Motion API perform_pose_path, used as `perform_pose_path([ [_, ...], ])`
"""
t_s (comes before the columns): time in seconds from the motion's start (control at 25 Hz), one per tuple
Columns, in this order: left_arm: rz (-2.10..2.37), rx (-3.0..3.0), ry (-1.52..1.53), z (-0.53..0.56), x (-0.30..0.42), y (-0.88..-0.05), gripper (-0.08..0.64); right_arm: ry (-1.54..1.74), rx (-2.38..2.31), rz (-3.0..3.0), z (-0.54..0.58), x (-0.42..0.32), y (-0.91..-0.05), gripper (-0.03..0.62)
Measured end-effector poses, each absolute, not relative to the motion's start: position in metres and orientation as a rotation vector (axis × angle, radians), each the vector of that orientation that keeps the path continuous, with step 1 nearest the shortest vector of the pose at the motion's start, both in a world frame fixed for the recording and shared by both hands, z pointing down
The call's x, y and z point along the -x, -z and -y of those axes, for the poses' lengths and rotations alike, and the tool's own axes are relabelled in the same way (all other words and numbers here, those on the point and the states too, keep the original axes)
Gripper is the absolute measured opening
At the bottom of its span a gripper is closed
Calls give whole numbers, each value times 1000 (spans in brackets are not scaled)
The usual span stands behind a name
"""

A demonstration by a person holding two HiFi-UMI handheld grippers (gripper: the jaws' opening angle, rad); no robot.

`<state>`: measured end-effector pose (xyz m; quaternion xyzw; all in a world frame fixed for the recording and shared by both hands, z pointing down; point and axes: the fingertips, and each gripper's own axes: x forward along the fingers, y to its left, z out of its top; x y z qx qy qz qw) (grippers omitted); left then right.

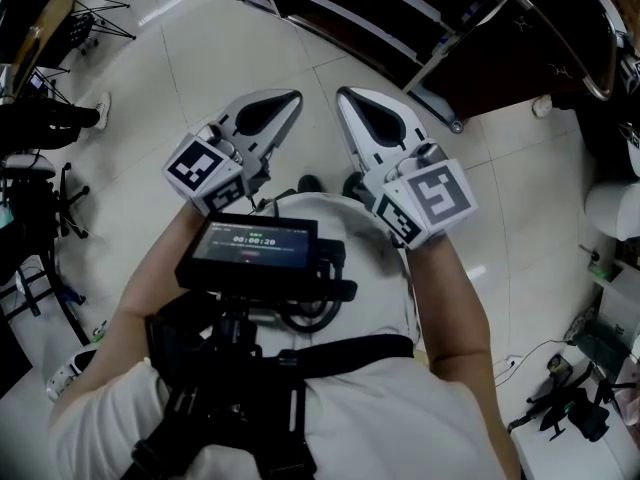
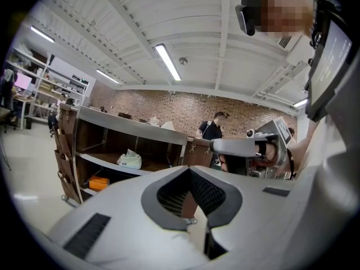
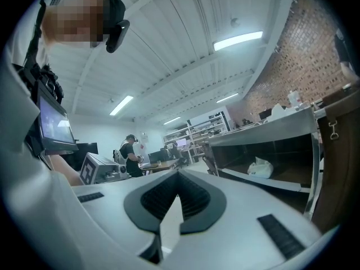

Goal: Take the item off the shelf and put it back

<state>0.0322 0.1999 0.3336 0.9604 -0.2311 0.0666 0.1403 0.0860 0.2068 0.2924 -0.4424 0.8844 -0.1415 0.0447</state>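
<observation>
A dark metal shelf unit stands on the floor ahead of me. On its middle shelf lies a white crumpled bag, which also shows in the right gripper view as the white bag. An orange box sits on the lower shelf. My left gripper and right gripper hang side by side in front of my chest, well short of the shelf. Both point toward it, jaws shut with nothing between them. In their own views the left gripper and right gripper show pads meeting at the tips.
A screen rig is strapped to my chest below the grippers. White tiled floor lies between me and the shelf. Dark stands and cables crowd the left side, and gear lies at the right. Another person stands behind the shelf.
</observation>
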Motion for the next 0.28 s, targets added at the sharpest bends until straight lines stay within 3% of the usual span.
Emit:
perform_pose_path([
  [0.28,664,-2780,-191,-197,-15,-331,6,418,1343,-2711,-204,-66,-288,0],
])
